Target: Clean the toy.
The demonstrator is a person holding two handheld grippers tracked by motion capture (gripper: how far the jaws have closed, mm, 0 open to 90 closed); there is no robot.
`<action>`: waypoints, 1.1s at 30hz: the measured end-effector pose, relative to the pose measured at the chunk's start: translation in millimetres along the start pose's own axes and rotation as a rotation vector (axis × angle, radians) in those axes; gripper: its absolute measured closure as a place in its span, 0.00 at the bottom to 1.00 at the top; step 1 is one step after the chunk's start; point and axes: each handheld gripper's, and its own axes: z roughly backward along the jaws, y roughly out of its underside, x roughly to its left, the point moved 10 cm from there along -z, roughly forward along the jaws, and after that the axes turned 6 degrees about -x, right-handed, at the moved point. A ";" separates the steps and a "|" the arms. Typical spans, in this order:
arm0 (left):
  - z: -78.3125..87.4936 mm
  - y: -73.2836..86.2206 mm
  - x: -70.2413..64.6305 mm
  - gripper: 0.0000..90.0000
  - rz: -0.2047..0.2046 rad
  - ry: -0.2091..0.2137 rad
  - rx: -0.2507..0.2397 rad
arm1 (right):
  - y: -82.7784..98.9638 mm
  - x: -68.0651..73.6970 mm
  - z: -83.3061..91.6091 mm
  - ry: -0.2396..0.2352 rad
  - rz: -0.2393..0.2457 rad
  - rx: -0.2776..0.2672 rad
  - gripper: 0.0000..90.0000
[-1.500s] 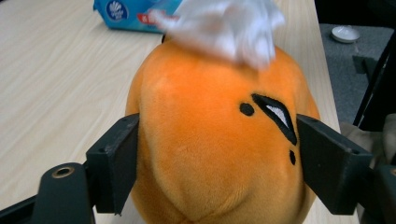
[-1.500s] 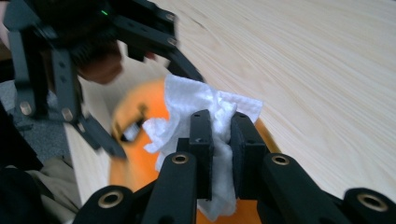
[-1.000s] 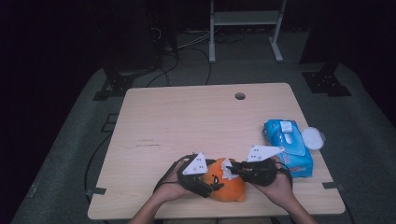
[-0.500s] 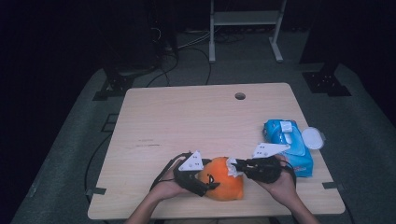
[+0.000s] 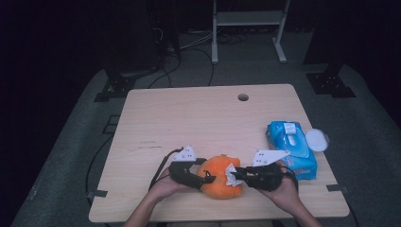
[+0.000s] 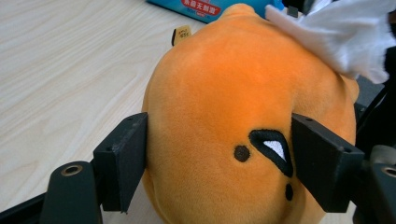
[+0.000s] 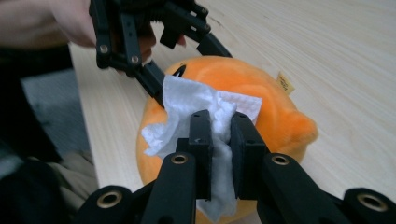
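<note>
A pale wooden table (image 5: 198, 118) stands in a dark room. Near its front edge lies an orange plush toy (image 5: 220, 177) — the left gripper (image 6: 217, 154) has just closed further on its sides. The right gripper (image 7: 219, 135) pinches a white wipe (image 7: 187, 112) against the toy's top.

An orange plush toy (image 5: 218, 178) sits near the table's six o'clock edge, round and soft, with a small black stitched eye and mouth on its face (image 6: 268, 149) and a little yellow tag (image 7: 285, 83) sticking out of one side. A crumpled white wipe (image 5: 231, 174) lies pressed against the toy's three o'clock side, its loose, ragged corners (image 7: 187, 100) draped over the orange fabric.
</note>
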 end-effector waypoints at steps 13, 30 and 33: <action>-6.2 -5.3 -8.3 0.26 -0.148 -0.038 -0.022 | 4.8 -32.0 4.7 0.046 -0.109 -0.035 0.89; -1.1 1.1 1.1 0.27 -0.063 -0.001 -0.029 | 14.0 -49.8 6.6 0.078 -0.141 -0.023 0.88; -5.0 0.5 -11.5 0.25 -0.129 0.028 -0.012 | 11.6 -59.4 2.8 0.091 -0.196 -0.056 0.88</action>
